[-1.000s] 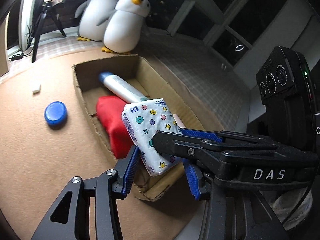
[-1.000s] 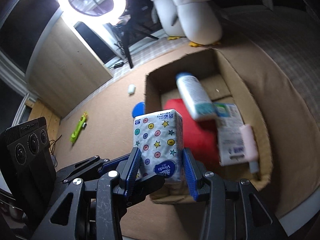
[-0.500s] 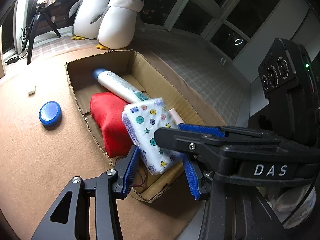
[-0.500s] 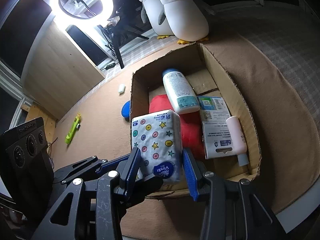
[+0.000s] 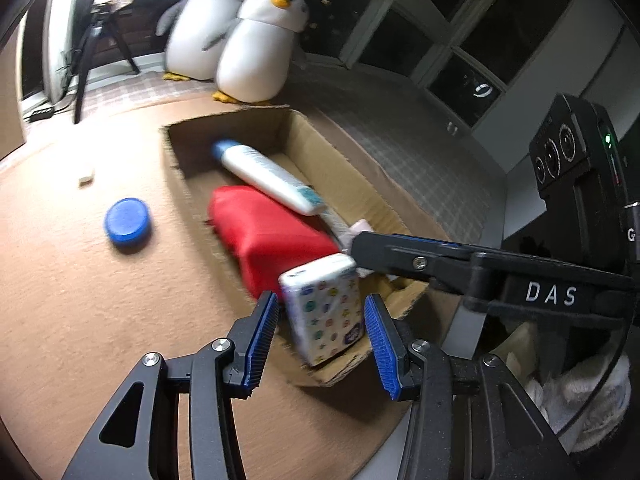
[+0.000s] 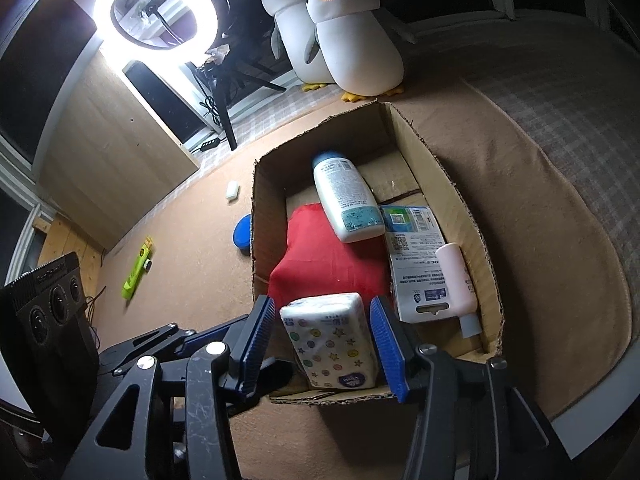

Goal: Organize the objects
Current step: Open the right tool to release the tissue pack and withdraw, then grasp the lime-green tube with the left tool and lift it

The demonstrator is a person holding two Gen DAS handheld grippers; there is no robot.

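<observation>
A white tissue pack with coloured dots and stars (image 6: 330, 344) leans inside the near end of the cardboard box (image 6: 444, 184), against a red cloth bundle (image 6: 324, 256). My right gripper (image 6: 320, 344) is open, its blue pads either side of the pack with gaps showing. In the left wrist view the pack (image 5: 324, 312) is blurred. My left gripper (image 5: 320, 336) is open and empty just in front of it, with the right gripper's arm (image 5: 460, 264) crossing above. The box also holds a white bottle (image 6: 346, 196), a flat printed packet (image 6: 416, 256) and a pink tube (image 6: 458, 276).
A blue round lid (image 5: 128, 222) and a small white piece (image 5: 86, 176) lie on the tan mat left of the box. A green marker (image 6: 138, 266) lies further left. Two plush penguins (image 6: 344, 32) and a ring light (image 6: 156, 12) stand at the back.
The right gripper lowered the tissue pack into the near end of the box and opened off it. The pack dropped from held upright to leaning in the box.
</observation>
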